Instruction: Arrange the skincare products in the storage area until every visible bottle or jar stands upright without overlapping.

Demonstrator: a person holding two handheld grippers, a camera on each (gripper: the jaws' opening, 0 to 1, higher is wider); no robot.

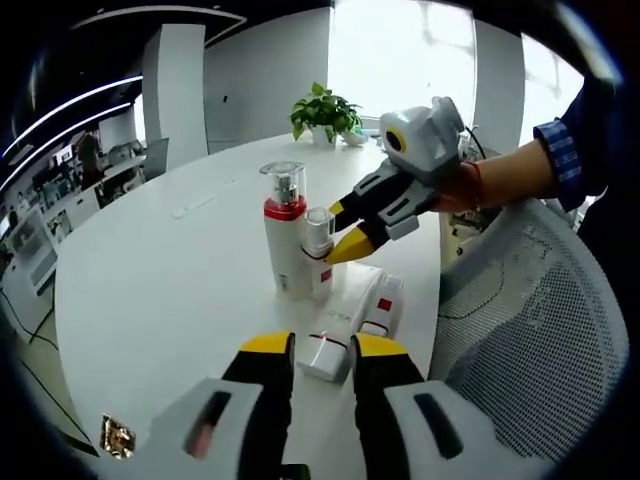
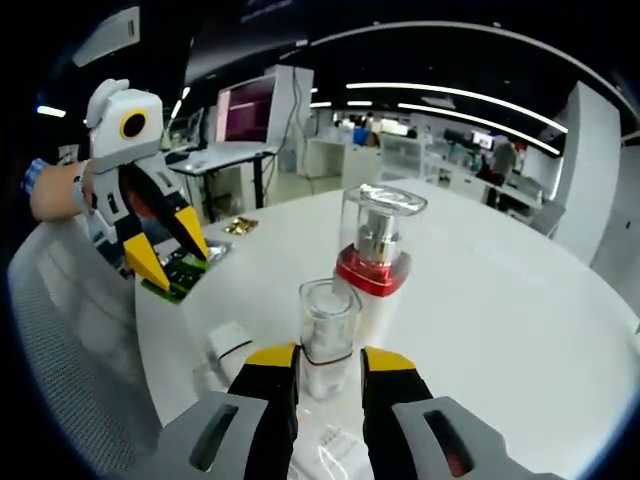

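Our right gripper (image 2: 326,362) gripped the small clear-capped bottle (image 2: 327,330) upright beside the tall red-collared bottle (image 2: 374,265); our left gripper (image 1: 322,346) hovered narrowly parted over lying tubes (image 1: 352,318).

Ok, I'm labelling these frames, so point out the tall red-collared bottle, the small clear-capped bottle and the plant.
Tall bottle (image 1: 284,240), left gripper view, white body below the red collar.
Small bottle (image 2: 327,322), right gripper view, clear cap.
Plant (image 1: 325,110), left gripper view, leaves.
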